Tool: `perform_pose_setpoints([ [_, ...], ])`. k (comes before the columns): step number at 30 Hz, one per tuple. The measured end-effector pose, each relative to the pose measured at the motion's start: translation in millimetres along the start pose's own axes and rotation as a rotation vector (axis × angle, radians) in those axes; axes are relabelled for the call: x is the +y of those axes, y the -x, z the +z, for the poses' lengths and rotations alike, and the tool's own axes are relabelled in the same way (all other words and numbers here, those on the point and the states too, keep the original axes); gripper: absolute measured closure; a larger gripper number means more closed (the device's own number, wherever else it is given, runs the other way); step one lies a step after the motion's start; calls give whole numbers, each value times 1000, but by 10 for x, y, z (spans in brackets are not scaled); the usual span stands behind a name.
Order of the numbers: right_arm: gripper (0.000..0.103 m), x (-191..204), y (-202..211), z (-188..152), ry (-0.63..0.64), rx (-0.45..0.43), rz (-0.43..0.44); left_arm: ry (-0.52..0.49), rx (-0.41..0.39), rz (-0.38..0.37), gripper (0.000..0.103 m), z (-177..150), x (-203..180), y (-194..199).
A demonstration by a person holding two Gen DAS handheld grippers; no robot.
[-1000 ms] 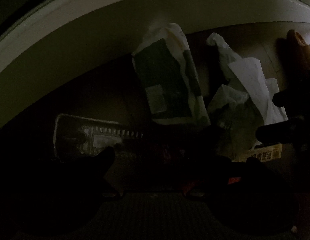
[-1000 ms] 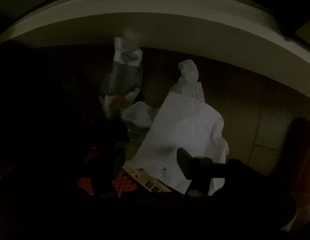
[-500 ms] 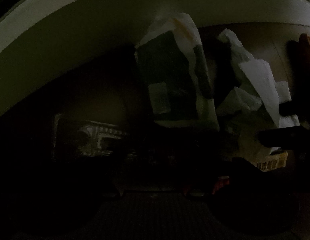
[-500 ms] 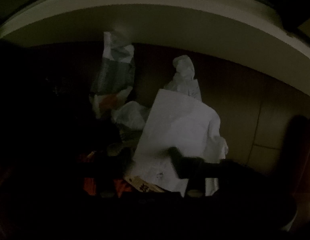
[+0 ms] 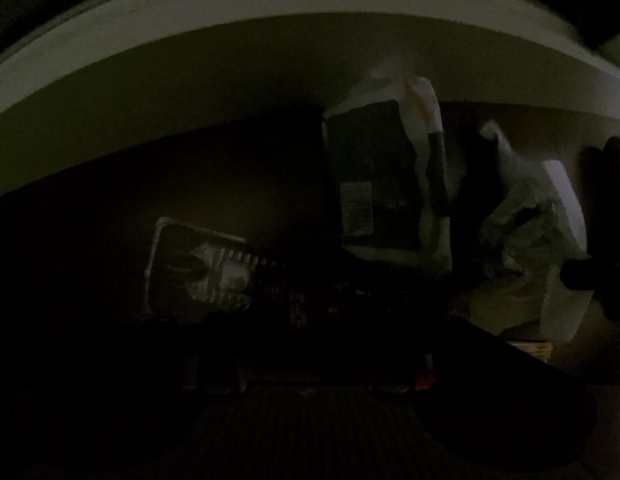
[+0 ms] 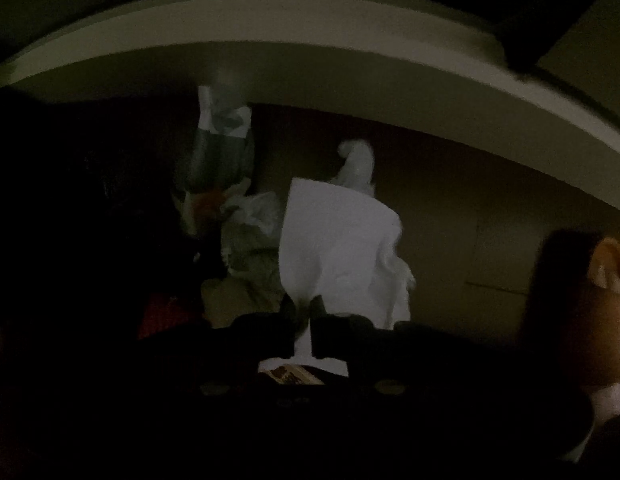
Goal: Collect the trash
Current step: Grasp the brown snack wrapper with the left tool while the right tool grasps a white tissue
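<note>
Your R gripper [image 6: 306, 308] was closing, clamped on the white paper [image 6: 338, 240]; L gripper's state: too dark, can't tell.

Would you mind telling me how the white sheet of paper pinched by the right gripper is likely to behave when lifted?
The white sheet of paper looks thin and creased, so it will probably flop and bend rather than stay flat. It is likely very light. The right gripper, still closing, pinches only its lower edge, so it might slip or tear.
</note>
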State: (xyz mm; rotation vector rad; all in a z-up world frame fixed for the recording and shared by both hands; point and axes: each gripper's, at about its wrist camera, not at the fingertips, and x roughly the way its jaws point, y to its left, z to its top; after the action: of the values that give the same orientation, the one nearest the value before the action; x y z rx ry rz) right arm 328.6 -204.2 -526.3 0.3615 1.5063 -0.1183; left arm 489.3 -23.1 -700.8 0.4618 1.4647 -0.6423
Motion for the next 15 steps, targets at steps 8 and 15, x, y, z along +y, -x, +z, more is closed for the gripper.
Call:
perform_pose_setpoints([
  [8,98,-7,364,-7,36,-62,37,80,-39,-18,65,-9,91,154],
  [15,101,-14,638,-7,101,-112,35,164,-70,-46,65,-195,182,341],
])
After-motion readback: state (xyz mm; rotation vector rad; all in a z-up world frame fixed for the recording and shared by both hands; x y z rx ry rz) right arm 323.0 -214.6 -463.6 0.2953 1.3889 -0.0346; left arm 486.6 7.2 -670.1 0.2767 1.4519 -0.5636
